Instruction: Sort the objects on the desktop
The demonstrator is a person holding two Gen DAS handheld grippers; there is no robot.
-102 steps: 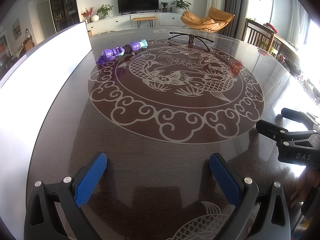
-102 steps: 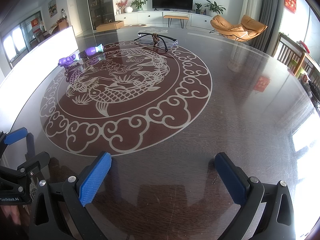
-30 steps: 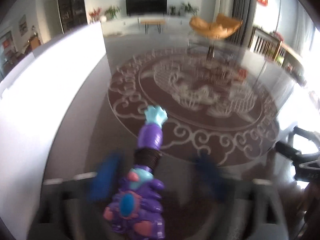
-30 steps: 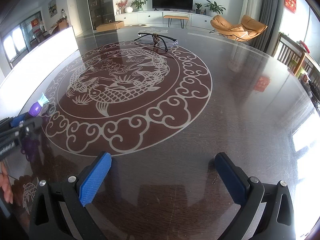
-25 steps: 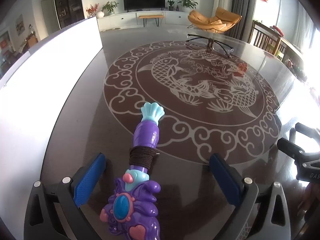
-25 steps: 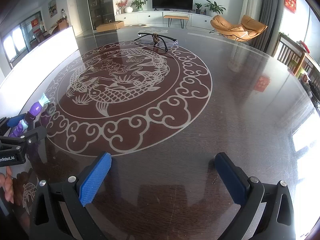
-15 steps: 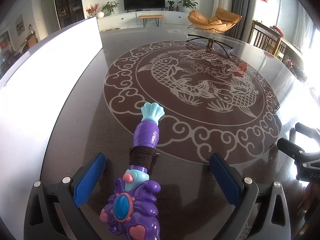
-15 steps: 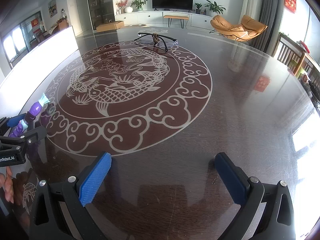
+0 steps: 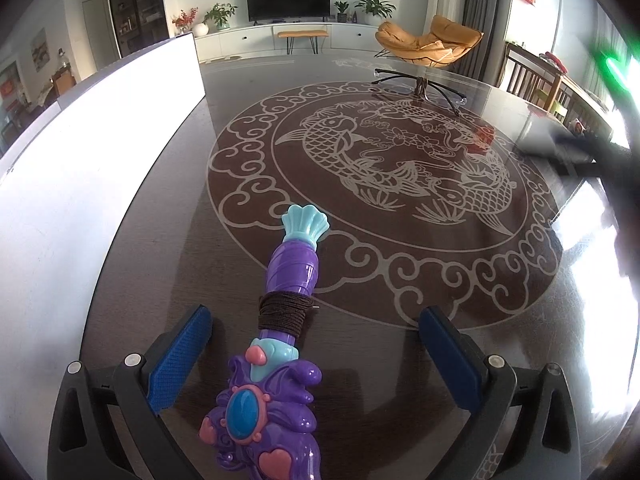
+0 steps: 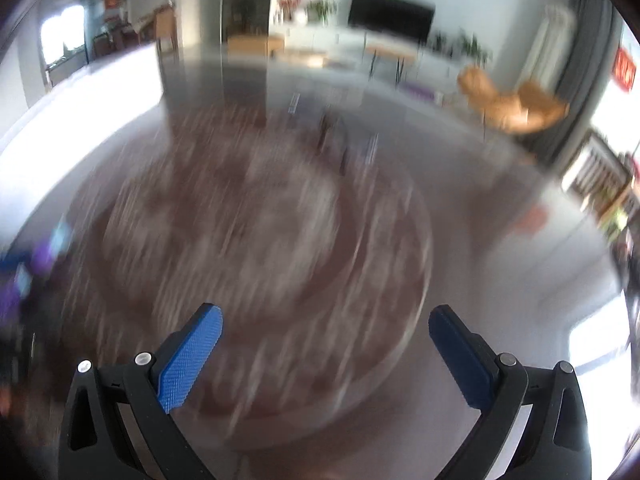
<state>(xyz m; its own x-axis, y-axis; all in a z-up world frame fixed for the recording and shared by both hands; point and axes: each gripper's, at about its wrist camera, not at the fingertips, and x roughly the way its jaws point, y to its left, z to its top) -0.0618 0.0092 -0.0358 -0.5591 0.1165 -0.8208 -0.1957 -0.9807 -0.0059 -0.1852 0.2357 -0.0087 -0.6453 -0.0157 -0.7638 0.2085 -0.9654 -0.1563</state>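
A purple and teal toy wand with brown cord wound round its shaft lies on the dark table, between the fingers of my left gripper, which is open and not touching it. Black glasses lie at the far side of the table. My right gripper is open and empty above the table; its view is motion-blurred. The glasses show there as a dark smear, the wand as a purple blur at the left edge.
A white panel runs along the table's left edge. The table carries a round fish pattern. The right gripper shows as a dark blur at the right of the left wrist view. Chairs stand beyond the far edge.
The right gripper has started moving fast toward the far side of the table, blurring its view. The left gripper and the wand have stayed still and open.
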